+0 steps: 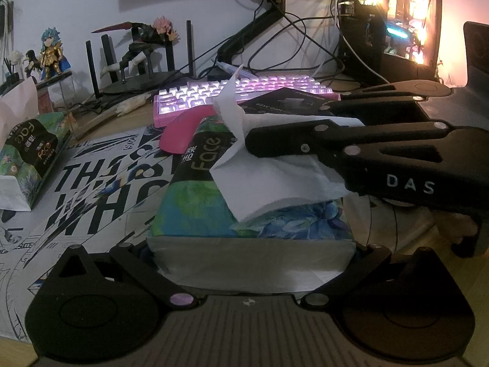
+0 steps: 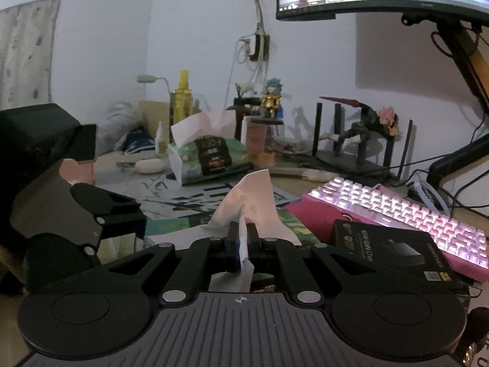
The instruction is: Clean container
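Note:
A green floral tissue pack [image 1: 214, 208] lies on the printed desk mat. Its near end sits between the wide-set fingers of my left gripper [image 1: 250, 246], which grips it by the sides. A white tissue [image 1: 275, 180] stands out of the pack's top. From the right, my right gripper [image 1: 249, 143] comes in over the pack and is shut on that tissue. In the right wrist view the tissue [image 2: 250, 202] rises in a crumpled peak from between the closed jaws of the right gripper [image 2: 243, 229]. There, the left gripper [image 2: 122, 211] shows at the left, against the pack [image 2: 171, 226].
A second tissue pack [image 1: 33, 159] stands at the left. Behind the held pack lie a pink mouse [image 1: 180, 134], a lit pink keyboard [image 1: 244, 91] and a black charger box [image 2: 394, 250]. Figurines [image 1: 137, 52], cables, a monitor arm and a glowing PC case [image 1: 406, 21] line the back.

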`<state>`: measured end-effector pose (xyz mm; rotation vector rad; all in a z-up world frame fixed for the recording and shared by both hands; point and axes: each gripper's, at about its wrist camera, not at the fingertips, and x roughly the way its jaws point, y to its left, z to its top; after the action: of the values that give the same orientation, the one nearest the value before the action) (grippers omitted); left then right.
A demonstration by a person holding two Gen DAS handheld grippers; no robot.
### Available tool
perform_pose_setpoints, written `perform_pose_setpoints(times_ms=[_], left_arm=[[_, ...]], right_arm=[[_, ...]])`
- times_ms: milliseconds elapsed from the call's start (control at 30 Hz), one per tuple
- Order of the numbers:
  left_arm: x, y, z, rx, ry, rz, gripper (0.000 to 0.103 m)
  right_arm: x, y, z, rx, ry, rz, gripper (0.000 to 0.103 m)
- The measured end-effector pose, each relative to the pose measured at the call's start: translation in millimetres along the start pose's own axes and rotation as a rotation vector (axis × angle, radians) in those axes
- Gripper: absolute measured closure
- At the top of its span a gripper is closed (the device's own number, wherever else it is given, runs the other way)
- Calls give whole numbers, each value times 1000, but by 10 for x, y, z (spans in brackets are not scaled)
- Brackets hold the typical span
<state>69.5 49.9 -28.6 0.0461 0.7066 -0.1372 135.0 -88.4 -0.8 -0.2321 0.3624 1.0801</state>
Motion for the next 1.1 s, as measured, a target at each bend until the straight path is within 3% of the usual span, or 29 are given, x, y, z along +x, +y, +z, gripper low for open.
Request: perform_pose_setpoints(times_ms=[667,1100], left_arm=[[0,1,0,0,0,0,0],[1,1,0,0,0,0,0]], right_arm=[[-65,-41,-25,8,1,-41,97],[-83,-25,-24,-1,-1,5,97]])
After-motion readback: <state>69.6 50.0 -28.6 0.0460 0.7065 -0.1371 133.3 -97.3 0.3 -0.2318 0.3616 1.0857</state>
